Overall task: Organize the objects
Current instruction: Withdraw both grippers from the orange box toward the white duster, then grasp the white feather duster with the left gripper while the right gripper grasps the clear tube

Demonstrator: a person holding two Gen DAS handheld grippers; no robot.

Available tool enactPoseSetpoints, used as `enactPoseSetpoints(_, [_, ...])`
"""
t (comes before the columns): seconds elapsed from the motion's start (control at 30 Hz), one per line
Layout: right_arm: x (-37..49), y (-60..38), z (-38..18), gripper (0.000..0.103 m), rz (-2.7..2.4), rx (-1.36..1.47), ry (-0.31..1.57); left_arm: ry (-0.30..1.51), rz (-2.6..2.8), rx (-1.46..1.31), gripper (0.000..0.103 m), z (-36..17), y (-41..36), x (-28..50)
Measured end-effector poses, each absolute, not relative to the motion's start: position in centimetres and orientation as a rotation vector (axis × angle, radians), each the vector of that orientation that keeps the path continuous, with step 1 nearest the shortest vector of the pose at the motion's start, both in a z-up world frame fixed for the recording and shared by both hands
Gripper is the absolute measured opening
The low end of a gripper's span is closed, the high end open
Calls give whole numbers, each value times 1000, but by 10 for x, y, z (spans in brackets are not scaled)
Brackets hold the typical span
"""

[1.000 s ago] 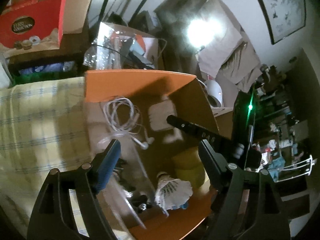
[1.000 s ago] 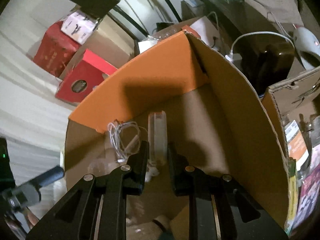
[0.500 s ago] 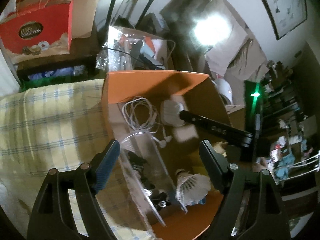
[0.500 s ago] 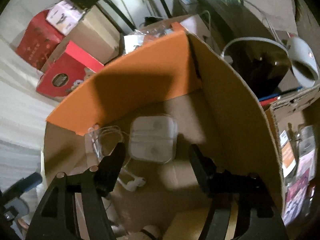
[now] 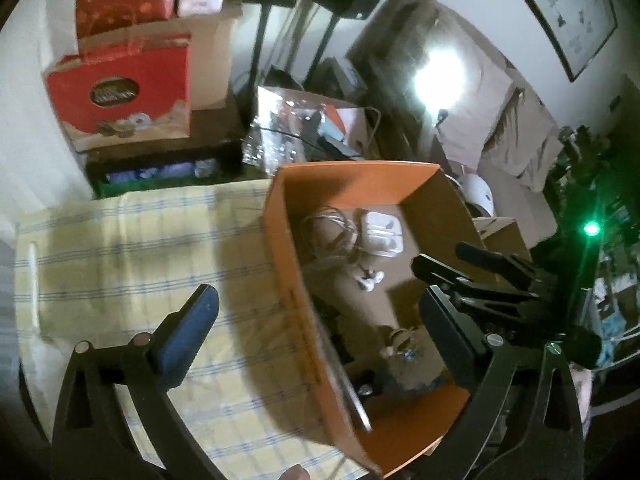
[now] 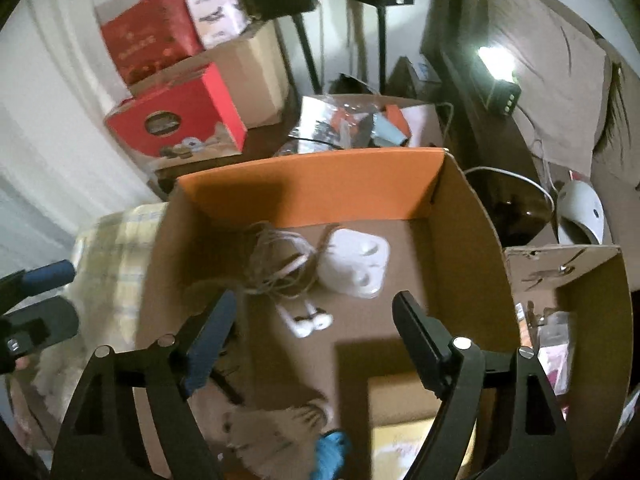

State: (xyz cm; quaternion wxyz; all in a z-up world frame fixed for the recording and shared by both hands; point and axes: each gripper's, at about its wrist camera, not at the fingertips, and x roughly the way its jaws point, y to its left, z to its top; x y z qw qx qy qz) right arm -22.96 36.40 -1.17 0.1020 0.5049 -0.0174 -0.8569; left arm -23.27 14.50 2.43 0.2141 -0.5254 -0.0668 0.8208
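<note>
An orange cardboard box [image 6: 312, 188] stands open on a yellow checked cloth [image 5: 132, 248]. Inside lie a white earphone case [image 6: 356, 264], a coiled white earphone cable [image 6: 280, 264] with earbuds [image 6: 308, 322], and a feather shuttlecock [image 6: 276, 436]. The case [image 5: 380, 228] and cable [image 5: 332, 232] also show in the left wrist view. My right gripper [image 6: 314, 340] is open and empty above the box. My left gripper [image 5: 320, 320] is open and empty, straddling the box's left wall [image 5: 296, 292]. The right gripper's fingers [image 5: 472, 276] reach in from the right.
Red gift boxes [image 6: 176, 120] and brown cartons [image 6: 248, 64] stand beyond the table. A carton of clutter [image 6: 360, 124] sits behind the orange box. Another open carton [image 6: 576, 280] is at the right. Speaker stands [image 6: 380, 32] rise at the back.
My right gripper opened, let go of the white earphone case in the box, and drew back upward. My left gripper pulled back and left, so the box's wall lies between its fingers.
</note>
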Motion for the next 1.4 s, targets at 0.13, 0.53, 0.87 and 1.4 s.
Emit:
enactPoseSetpoints(0.13, [-213, 353, -1, 82, -2522, 1443, -60, -86, 2325, -1449, 100, 30, 129, -214])
enactPoseSetpoints(0.53, [-164, 302, 30, 82, -2504, 1317, 30, -81, 2449, -1446, 100, 39, 53, -178])
enactPoseSetpoints(0.87, [-131, 232, 26, 82, -2409, 1252, 142, -138, 2571, -1543, 100, 6, -35, -148])
enactPoseSetpoints(1.4, [-114, 152, -26, 81, -2326, 1237, 276, -283, 2535, -1662, 99, -58, -92, -127])
